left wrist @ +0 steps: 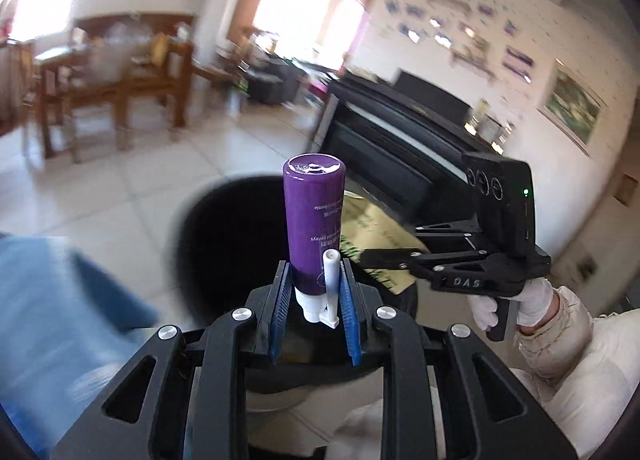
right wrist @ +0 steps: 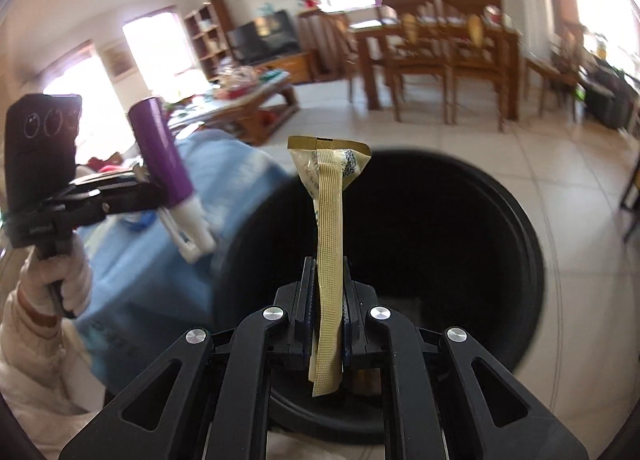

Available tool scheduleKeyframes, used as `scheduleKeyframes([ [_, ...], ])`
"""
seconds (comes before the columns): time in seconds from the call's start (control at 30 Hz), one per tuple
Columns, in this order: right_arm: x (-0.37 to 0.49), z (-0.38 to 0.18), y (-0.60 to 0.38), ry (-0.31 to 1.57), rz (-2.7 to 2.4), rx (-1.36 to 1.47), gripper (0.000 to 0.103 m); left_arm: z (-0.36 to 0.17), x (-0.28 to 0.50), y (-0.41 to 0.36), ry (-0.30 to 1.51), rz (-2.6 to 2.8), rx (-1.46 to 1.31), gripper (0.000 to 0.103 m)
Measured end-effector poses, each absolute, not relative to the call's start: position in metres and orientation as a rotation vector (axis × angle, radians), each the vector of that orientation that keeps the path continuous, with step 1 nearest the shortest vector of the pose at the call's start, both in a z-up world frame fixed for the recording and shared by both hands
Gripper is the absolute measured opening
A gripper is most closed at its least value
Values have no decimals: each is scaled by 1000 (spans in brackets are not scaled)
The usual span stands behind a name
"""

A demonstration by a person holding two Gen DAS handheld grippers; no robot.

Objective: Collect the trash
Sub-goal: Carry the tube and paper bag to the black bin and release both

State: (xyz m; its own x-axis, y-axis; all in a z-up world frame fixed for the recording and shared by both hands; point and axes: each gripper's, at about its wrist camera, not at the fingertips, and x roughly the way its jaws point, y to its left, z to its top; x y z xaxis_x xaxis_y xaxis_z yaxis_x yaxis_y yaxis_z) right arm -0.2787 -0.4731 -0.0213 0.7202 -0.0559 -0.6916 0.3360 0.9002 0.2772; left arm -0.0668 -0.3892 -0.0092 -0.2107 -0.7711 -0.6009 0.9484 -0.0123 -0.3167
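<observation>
My left gripper (left wrist: 314, 280) is shut on a purple spray bottle (left wrist: 314, 212) with a white nozzle, held bottom-up above a black round trash bin (left wrist: 232, 244). The bottle also shows in the right wrist view (right wrist: 164, 152), left of the bin (right wrist: 440, 220). My right gripper (right wrist: 328, 288) is shut on a gold wrapper (right wrist: 330, 220), held over the bin's opening. In the left wrist view the wrapper (left wrist: 376, 228) and the right gripper (left wrist: 384, 258) are to the right of the bottle.
A blue-covered surface (right wrist: 160, 260) lies left of the bin. A black piano (left wrist: 400, 128) stands behind on the right. A wooden dining table with chairs (right wrist: 436, 60) and a coffee table (right wrist: 248, 104) stand farther off on the tiled floor (right wrist: 560, 180).
</observation>
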Motion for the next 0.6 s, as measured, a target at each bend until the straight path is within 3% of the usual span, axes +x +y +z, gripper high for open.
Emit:
scheduleKeyframes([
  [0.23,-301,-49,-493,763,-275,428,11,-62,-94,-447,883,-1647,422,25],
  [0.6,-288,-57,-487,783,-274,439,11,-73,-89,-436,913,-1598,453,26],
])
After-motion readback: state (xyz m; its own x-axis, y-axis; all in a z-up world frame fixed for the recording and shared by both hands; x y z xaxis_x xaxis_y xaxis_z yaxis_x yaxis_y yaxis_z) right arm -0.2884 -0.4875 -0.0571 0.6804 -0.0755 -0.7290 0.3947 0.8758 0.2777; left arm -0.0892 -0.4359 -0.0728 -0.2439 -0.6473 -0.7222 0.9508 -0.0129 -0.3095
